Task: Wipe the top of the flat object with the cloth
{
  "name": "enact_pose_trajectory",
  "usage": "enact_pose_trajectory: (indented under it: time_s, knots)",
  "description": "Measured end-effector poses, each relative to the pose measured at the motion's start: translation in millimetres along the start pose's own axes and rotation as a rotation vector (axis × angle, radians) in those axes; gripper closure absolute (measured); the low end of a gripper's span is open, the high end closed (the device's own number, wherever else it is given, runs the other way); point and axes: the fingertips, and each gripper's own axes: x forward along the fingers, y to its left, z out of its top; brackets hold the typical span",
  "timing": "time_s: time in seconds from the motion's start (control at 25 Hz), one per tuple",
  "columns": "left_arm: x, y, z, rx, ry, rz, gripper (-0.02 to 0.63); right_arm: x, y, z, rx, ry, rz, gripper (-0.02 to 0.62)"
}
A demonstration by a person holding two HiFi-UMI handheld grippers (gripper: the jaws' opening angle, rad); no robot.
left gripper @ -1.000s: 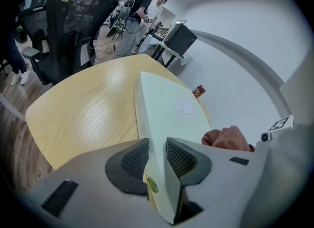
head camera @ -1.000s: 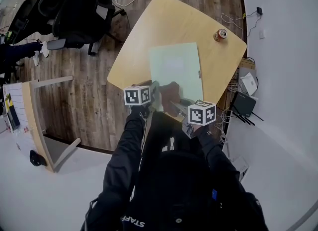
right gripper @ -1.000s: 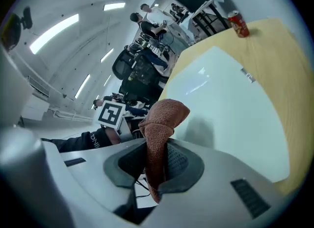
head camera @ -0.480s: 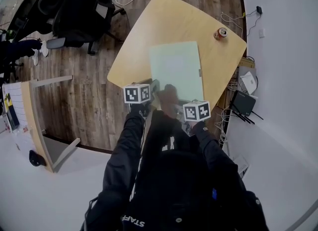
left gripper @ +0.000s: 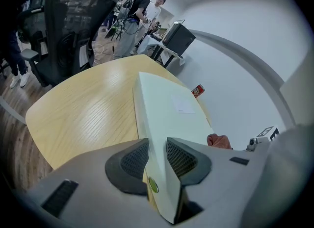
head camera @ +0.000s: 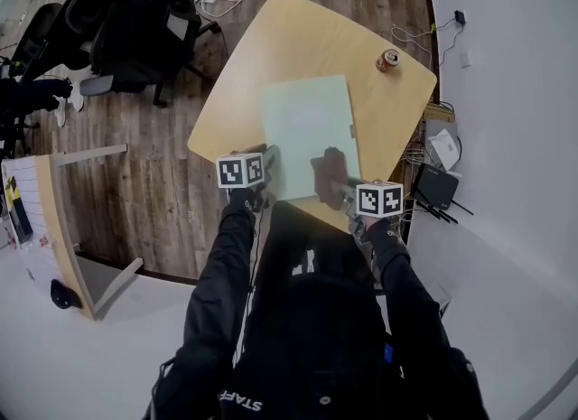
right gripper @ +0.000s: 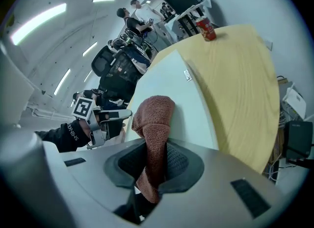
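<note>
flat object (head camera: 305, 134): pale green, thin, small white label on top, lying on table (head camera: 271, 48) | left gripper (left gripper: 157, 157): clamped on flat object's near-left edge | right gripper (right gripper: 156, 162): pinching rust-brown cloth (right gripper: 153, 119) at flat object's near-right corner | red can (head camera: 389, 60): upright, well beyond flat object's far-right corner, contents unseen | bare wood left of and beyond flat object

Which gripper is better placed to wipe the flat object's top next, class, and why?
Right. The right gripper is shut on the brown cloth, over the pale green flat object. The left gripper is clamped on that object's near edge, steadying it.
</note>
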Motion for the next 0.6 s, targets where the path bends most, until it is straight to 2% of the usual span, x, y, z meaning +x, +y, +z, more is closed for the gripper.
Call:
enact_pose_trajectory:
  time_s: [0.36, 0.52, 0.6]
  knots:
    - [0, -1, 1, -0.026, -0.015, 0.033, 0.48, -52, -45, 11, -0.019, -0.062, -0.105, 0.508]
    - [-12, -4, 5, 0.016, -0.018, 0.117, 0.476, -80, -34, 23, -0.06, -0.129, -0.093, 0.508]
    - [-29, -15, 17, 0.044, -0.07, 0.153, 0.476, -99, -13, 41, -0.126, -0.186, -0.083, 0.508]
